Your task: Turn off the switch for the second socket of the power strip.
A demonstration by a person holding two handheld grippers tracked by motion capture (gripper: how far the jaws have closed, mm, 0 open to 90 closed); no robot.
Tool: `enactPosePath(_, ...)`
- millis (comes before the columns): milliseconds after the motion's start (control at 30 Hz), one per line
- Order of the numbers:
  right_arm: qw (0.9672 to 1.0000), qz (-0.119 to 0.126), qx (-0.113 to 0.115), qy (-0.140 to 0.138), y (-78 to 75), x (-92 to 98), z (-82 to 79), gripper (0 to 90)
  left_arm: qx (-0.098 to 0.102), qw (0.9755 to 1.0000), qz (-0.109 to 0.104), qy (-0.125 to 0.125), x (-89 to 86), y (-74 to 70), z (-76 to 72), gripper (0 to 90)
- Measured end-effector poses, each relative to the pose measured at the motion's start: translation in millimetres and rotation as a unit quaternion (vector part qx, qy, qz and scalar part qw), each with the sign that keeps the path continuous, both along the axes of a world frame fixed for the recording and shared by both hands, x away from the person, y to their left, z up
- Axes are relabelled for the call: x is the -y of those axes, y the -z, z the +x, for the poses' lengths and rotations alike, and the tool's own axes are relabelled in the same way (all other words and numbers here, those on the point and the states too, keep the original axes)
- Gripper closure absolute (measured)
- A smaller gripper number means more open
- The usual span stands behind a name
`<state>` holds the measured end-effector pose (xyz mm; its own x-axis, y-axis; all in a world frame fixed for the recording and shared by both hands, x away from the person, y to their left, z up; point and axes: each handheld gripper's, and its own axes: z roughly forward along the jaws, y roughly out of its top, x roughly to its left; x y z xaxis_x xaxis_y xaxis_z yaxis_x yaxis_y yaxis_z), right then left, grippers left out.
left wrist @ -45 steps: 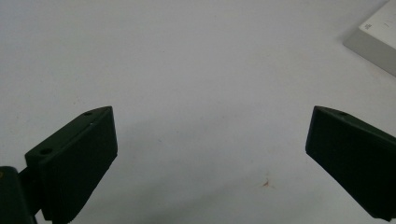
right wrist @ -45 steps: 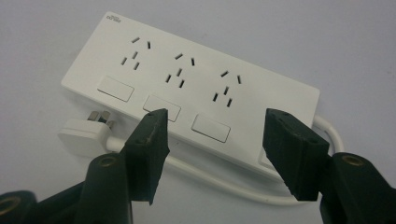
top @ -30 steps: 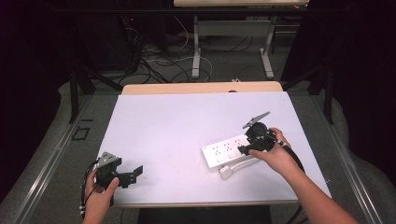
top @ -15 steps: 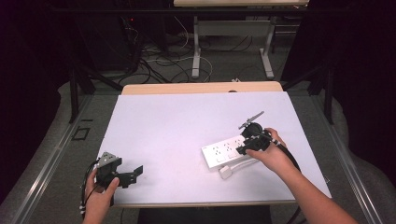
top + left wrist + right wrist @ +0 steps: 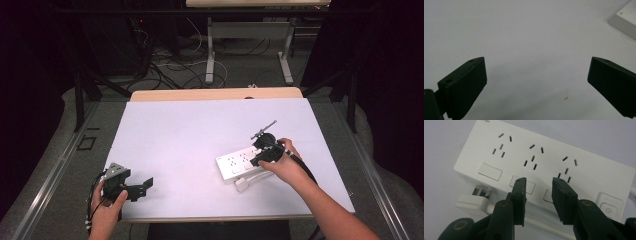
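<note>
Resting near the front-left corner of the white surface (image 5: 200,135), the left gripper (image 5: 142,186) sits in the person's left hand (image 5: 107,210), fingers (image 5: 464,87) released and spread wide w/ nothing between them; left gripper view has bare surface under them and a corner of the power strip (image 5: 624,20) at top right, well apart.

Right gripper (image 5: 260,152) is at the right side of the surface, held by the right hand (image 5: 285,167), tilted down over the white power strip (image 5: 240,162). Right gripper view: fingers (image 5: 520,195) partly apart w/ a narrow gap, gripping nothing, tips hovering just over the strip's row of rectangular switches (image 5: 490,171), btwn the middle and right socket groups. Can't tell if tips touch the strip. Round power button (image 5: 607,210) is at the strip's right end.

White plug (image 5: 474,200) lies on the surface just beside the strip's near edge, prongs pointing up-left, its cord (image 5: 544,225) running along under the fingers.
</note>
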<state>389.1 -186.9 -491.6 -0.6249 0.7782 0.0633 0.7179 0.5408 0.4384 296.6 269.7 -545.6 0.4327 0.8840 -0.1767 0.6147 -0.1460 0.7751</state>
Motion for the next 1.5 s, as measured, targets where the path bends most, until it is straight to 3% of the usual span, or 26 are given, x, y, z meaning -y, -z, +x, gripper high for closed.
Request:
enactPosePath(167, 0.9999, 0.012, -0.005, 0.009, 2.3, -2.6, 1.0, 68.6, -0.001, 1.0000, 0.000, 0.000, -0.1, 0.0, 0.0, 2.5)
enactPosePath(200, 0.9994, 0.022, -0.019, 0.019, 2.9, -4.9, 1.1, 69.9, -0.001, 1.0000, 0.000, 0.000, -0.1, 0.1, 0.0, 2.5)
enactPosePath(233, 0.9992, 0.028, -0.017, 0.022, 4.2, -6.1, 1.0, 70.7, -0.001, 1.0000, 0.000, 0.000, -0.2, 0.1, 0.0, 2.5)
enactPosePath(300, 0.9994, 0.018, -0.023, 0.016, 4.9, -7.7, 1.6, 72.0, -0.001, 1.0000, 0.000, 0.000, -0.2, 0.1, 0.0, 2.5)
enactPosePath(400, 0.9989, 0.043, -0.005, 0.018, 10.7, -10.9, 1.1, 72.6, -0.001, 1.0000, 0.000, 0.000, -0.3, 0.1, 0.0, 2.5)
enactPosePath(433, 0.9995, 0.014, -0.027, 0.013, 7.5, -11.9, 1.2, 73.7, -0.001, 1.0000, 0.001, 0.000, -0.3, 0.1, -0.1, 2.5)
enactPosePath(733, 0.9992, 0.017, -0.034, 0.014, 10.1, -18.8, 1.2, 78.5, -0.001, 1.0000, 0.001, 0.000, -0.3, 0.1, -0.1, 2.5)
enactPosePath(900, 0.9994, 0.014, -0.033, 0.000, 12.9, -22.9, 1.5, 81.4, 0.000, 1.0000, 0.001, 0.000, -0.3, 0.2, -0.1, 2.5)
enactPosePath(933, 0.9993, 0.028, -0.024, 0.006, 15.5, -24.5, 0.9, 82.0, 0.000, 1.0000, 0.001, 0.000, -0.3, 0.2, -0.1, 2.5)
enactPosePath(967, 0.9994, 0.012, -0.034, 0.001, 13.0, -24.4, 1.5, 82.4, 0.000, 1.0000, 0.001, 0.000, -0.4, 0.2, -0.1, 2.5)
enactPosePath(1133, 0.9995, 0.015, -0.027, -0.004, 15.4, -27.6, 1.6, 84.4, -0.001, 1.0000, 0.001, -0.001, -0.6, -0.1, -0.6, 2.5)
enactPosePath(1233, 0.9992, 0.006, -0.038, -0.003, 13.3, -29.1, 1.0, 86.2, -0.001, 1.0000, 0.001, -0.001, -0.6, 0.0, -0.5, 2.5)
enactPosePath(1500, 0.9997, 0.009, -0.023, -0.003, 15.4, -30.9, -0.5, 88.0, -0.002, 1.0000, 0.000, 0.000, -0.3, 0.1, -0.5, 2.5)
